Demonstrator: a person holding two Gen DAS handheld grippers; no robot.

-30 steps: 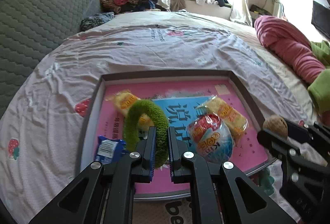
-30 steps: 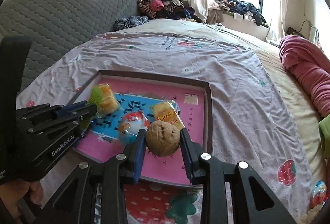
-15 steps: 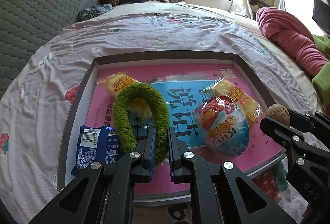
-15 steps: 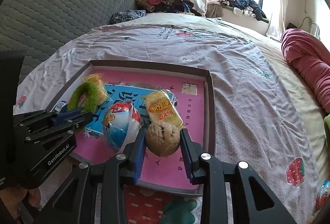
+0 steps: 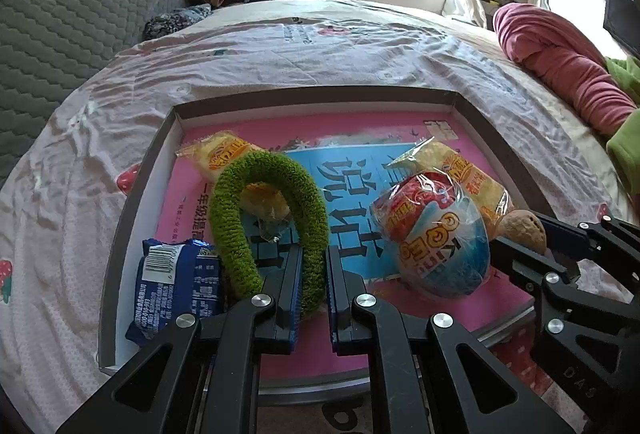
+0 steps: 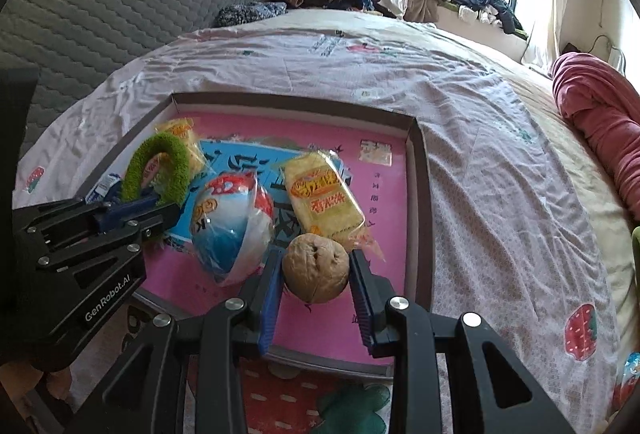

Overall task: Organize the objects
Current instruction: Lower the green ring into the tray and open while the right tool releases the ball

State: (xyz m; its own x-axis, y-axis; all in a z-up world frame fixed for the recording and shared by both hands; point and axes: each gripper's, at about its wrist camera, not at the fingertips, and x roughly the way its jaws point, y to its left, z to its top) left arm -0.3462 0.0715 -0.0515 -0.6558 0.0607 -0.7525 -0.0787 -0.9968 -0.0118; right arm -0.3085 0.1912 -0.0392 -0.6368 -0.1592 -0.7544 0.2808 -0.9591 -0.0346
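The left hand-held gripper (image 5: 311,282) was clamped narrowly on a green ring (image 5: 268,218); the right hand-held gripper (image 6: 316,276) gripped a walnut (image 6: 316,268). Both hung over the tray (image 6: 420,194) on the bed (image 6: 480,138), crowded with snack packets. The tray's right side lay open. One body read "GenRobot.AI".

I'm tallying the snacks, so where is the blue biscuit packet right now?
In the left wrist view the blue biscuit packet lies in the tray's near-left corner, just left of the green fuzzy ring gripped in the left gripper.
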